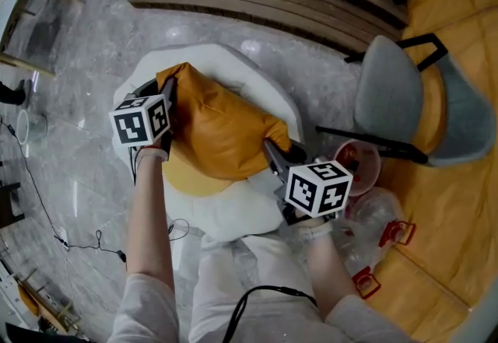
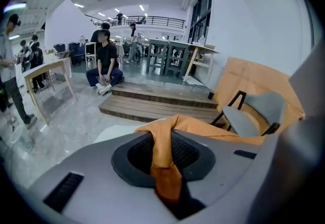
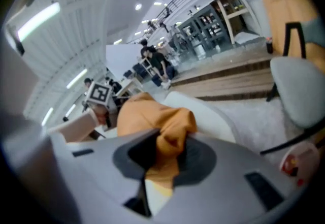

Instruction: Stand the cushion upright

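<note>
So the cushion is lying slumped on the white seat, partly over a yellow pad. Each end is pinched. The left gripper is clamped on the far-left corner; in its own view the jaws are squeezed on a thin strip of orange fabric. The right gripper is clamped on the near-right corner, with a bunched wad of the cover between its jaws.

What worries me:

- Both grips look like cover only, not stuffing. When the weight comes on, the fabric could creep out of the jaws, and the left one has very little to hold.
- The thing looks soft and baggy. With only two opposite corners held, I'd guess the middle sags or folds instead of rising as one piece, so it never gets a flat edge to stand on.
- If one hand lifts faster than the other, it twists and flops back down.
- The seat looks curved and smooth, and the pad could slide. The bottom edge might skid toward the near side and off onto the floor.
- Let go too early and it probably tips, since nothing clearly props it up. The seat's back rim is the only support I can see.
- On the right there's a red tub and a grey chair near the right hand, so a wide swing could clip them.
</note>
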